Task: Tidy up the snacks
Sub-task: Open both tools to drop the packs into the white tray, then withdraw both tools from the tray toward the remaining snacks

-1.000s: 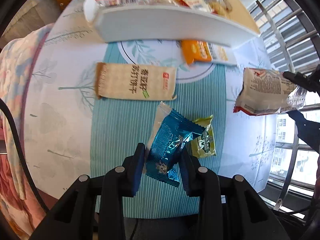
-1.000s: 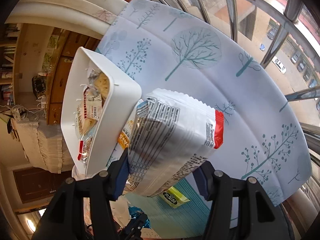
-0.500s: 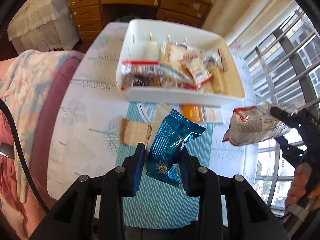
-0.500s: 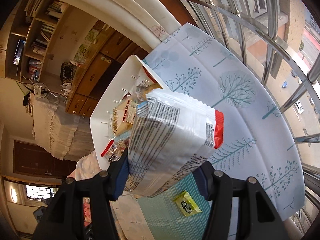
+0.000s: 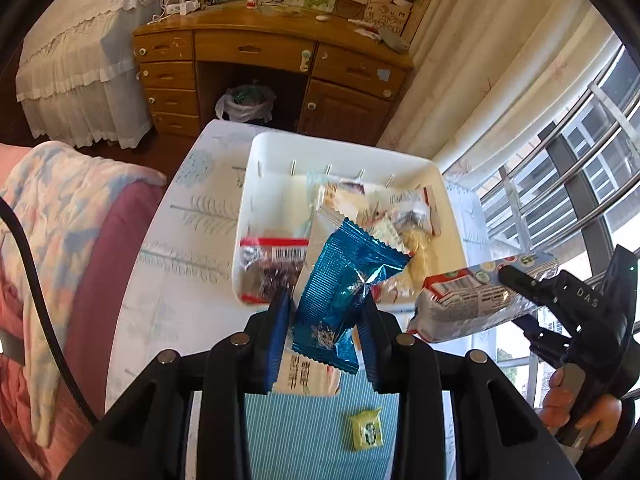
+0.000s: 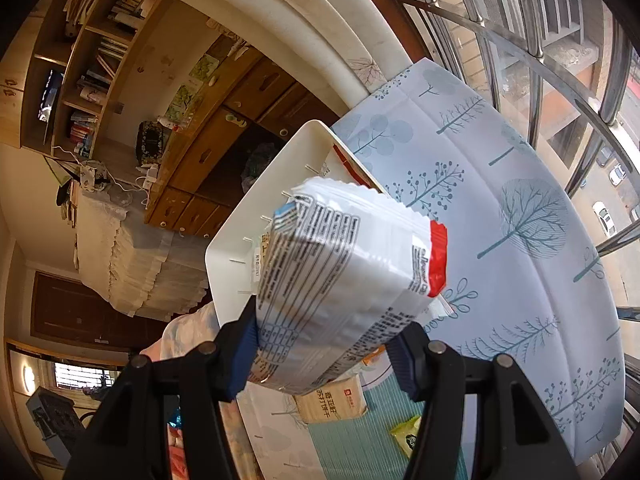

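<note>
My left gripper (image 5: 324, 320) is shut on a blue foil snack packet (image 5: 340, 292), held in the air just short of the white bin's (image 5: 256, 184) near wall. Several wrapped snacks lie inside the white bin. My right gripper (image 6: 326, 350) is shut on a large white snack bag with a red corner (image 6: 344, 280); in the left wrist view the white bag (image 5: 472, 300) hangs to the right of the bin. The bin (image 6: 256, 216) shows behind the bag in the right wrist view. A beige cracker pack (image 6: 332, 402) and a small yellow-green packet (image 5: 366, 428) lie on the teal mat.
The table wears a white cloth printed with trees (image 6: 500, 200), with a teal striped mat (image 5: 304, 432) near me. A wooden desk (image 5: 272, 64) stands beyond the table, a blanket-covered seat (image 5: 60, 240) to the left, window bars (image 5: 568, 168) to the right. A hand (image 5: 580, 412) holds the right gripper.
Both grippers have risen and tilted up with their packets held. The bin's inside has come into view from the left wrist, and the white bag has moved closer to the bin.
</note>
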`<state>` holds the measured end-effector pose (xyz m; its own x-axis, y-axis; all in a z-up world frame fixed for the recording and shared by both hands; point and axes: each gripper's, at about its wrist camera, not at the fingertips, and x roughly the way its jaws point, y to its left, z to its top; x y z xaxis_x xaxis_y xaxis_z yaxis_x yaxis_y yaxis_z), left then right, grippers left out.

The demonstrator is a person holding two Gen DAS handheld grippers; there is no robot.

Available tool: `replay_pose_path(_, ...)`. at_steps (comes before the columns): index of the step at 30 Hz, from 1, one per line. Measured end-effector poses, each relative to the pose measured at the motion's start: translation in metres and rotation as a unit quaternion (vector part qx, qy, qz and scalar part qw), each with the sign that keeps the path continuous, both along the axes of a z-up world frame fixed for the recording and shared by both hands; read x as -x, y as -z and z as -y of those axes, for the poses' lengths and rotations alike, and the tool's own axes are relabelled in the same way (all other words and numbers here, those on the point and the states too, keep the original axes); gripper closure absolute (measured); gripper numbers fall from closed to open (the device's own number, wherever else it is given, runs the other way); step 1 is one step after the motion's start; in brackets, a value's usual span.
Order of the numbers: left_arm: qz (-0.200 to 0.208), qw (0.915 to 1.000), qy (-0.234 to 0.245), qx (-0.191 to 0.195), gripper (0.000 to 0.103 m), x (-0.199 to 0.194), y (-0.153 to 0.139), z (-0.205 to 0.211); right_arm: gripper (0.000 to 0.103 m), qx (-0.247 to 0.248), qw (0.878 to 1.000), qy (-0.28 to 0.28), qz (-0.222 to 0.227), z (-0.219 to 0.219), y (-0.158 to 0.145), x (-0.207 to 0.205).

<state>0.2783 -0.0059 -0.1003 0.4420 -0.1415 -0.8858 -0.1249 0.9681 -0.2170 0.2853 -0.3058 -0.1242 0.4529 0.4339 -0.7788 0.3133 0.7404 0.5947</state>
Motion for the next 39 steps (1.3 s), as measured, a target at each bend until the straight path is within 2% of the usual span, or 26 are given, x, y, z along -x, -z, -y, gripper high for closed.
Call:
replay_pose_path(10, 0.037, 0.998, 0.035, 0.036, 0.072, -0.043, 0.03, -0.015, 0.045, 0.017, 1.0, 0.004, -0.008, -0.027, 0.026, -0.033)
replay_pose_path(13, 0.043, 0.9973, 0.049, 0.034, 0.071, -0.054, 0.037, -0.016, 0.044, 0.015, 1.0, 0.012, -0.019, -0.03, 0.038, -0.039)
replay_pose_path(16, 0.045, 0.9972, 0.052, 0.028, 0.069, -0.06, 0.042, -0.014, 0.043, -0.003, 1.0, 0.012, -0.009, -0.031, 0.043, -0.042)
replay_pose_path(17, 0.044, 0.9973, 0.052, 0.029, 0.067, -0.06, 0.043, -0.015, 0.042, -0.003, 1.0, 0.011, -0.005, -0.032, 0.043, -0.043)
replay_pose_path(18, 0.041, 0.9972, 0.052, 0.033, 0.052, -0.062, 0.045, -0.014, 0.04, -0.003, 1.0, 0.009, -0.003, -0.032, 0.044, -0.045)
replay_pose_path(19, 0.035, 0.9976, 0.05, 0.034, 0.031, -0.064, 0.047, -0.014, 0.039, -0.007, 1.0, 0.007, -0.003, -0.033, 0.046, -0.045)
replay_pose_path(20, 0.033, 0.9978, 0.047, 0.033, 0.025, -0.064, 0.047, -0.014, 0.039, -0.011, 1.0, 0.007, -0.003, -0.032, 0.047, -0.045)
replay_pose_path(23, 0.038, 0.9978, 0.042, 0.033, 0.023, -0.061, 0.046, -0.014, 0.036, -0.014, 1.0, -0.002, 0.016, -0.034, 0.042, -0.045)
replay_pose_path(28, 0.036, 0.9986, 0.026, 0.029, 0.023, -0.053, 0.039, -0.015, 0.027, 0.0, 0.998, -0.034, 0.048, -0.041, 0.022, -0.04)
replay_pose_path(32, 0.042, 0.9987, 0.01, 0.027, 0.021, -0.036, 0.029, -0.017, 0.023, -0.004, 0.997, -0.051, 0.063, -0.041, 0.01, -0.031)
replay_pose_path(34, 0.043, 0.9987, -0.002, 0.029, 0.02, -0.023, 0.026, -0.02, 0.017, -0.008, 0.996, -0.057, 0.067, -0.04, 0.006, -0.025)
replay_pose_path(39, 0.043, 0.9984, -0.029, 0.024, 0.02, 0.009, 0.021, -0.025, 0.016, 0.007, 0.993, -0.084, 0.08, -0.039, -0.002, -0.007)
